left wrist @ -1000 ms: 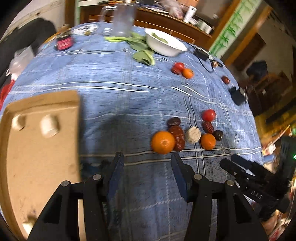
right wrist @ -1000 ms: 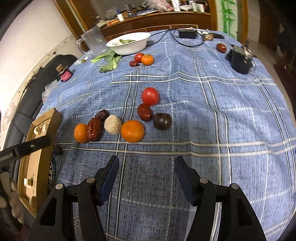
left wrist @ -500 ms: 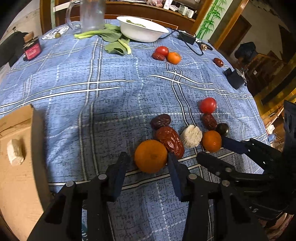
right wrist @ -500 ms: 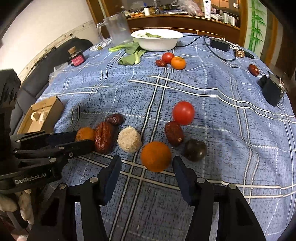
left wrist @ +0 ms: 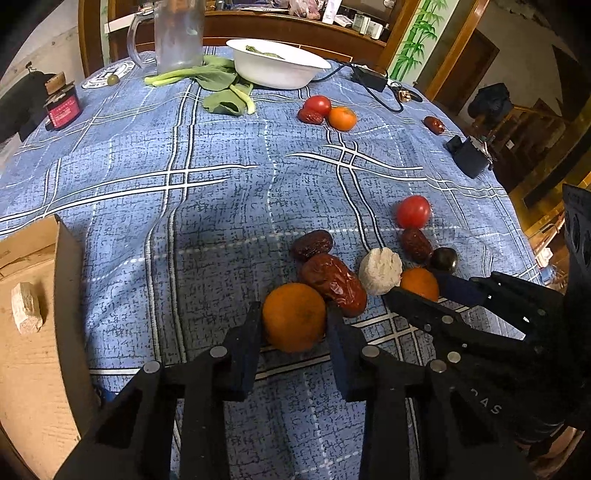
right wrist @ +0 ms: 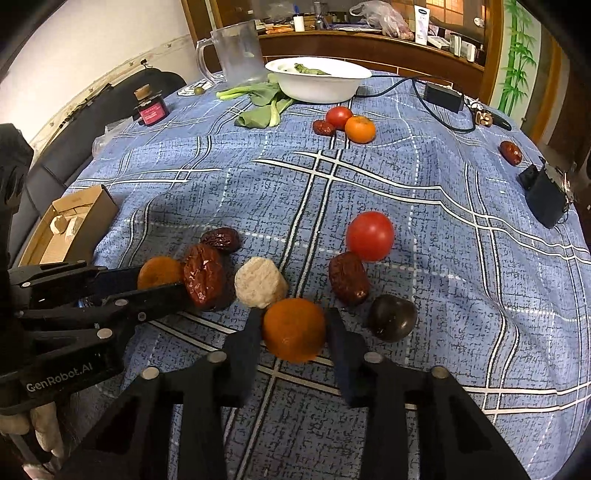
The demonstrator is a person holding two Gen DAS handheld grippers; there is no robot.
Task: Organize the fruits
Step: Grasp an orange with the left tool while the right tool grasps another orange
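Observation:
A cluster of fruit lies on the blue checked cloth. My left gripper is closing on the left orange, and both pads touch its sides. In the right wrist view, my right gripper is closing the same way on the right orange. Each gripper also shows in the other's view: the right gripper around its orange, the left gripper around its own. Between the two oranges lie a big red date and a pale lumpy ball.
A tomato, another date and a dark plum lie just beyond. An open cardboard box sits at the left edge. Farther back are a tomato-date-orange trio, greens, a white bowl, a glass mug and a jar.
Both grippers came forward and down to the fruit cluster. Their jaws narrowed from wide apart until each pair touches an orange.

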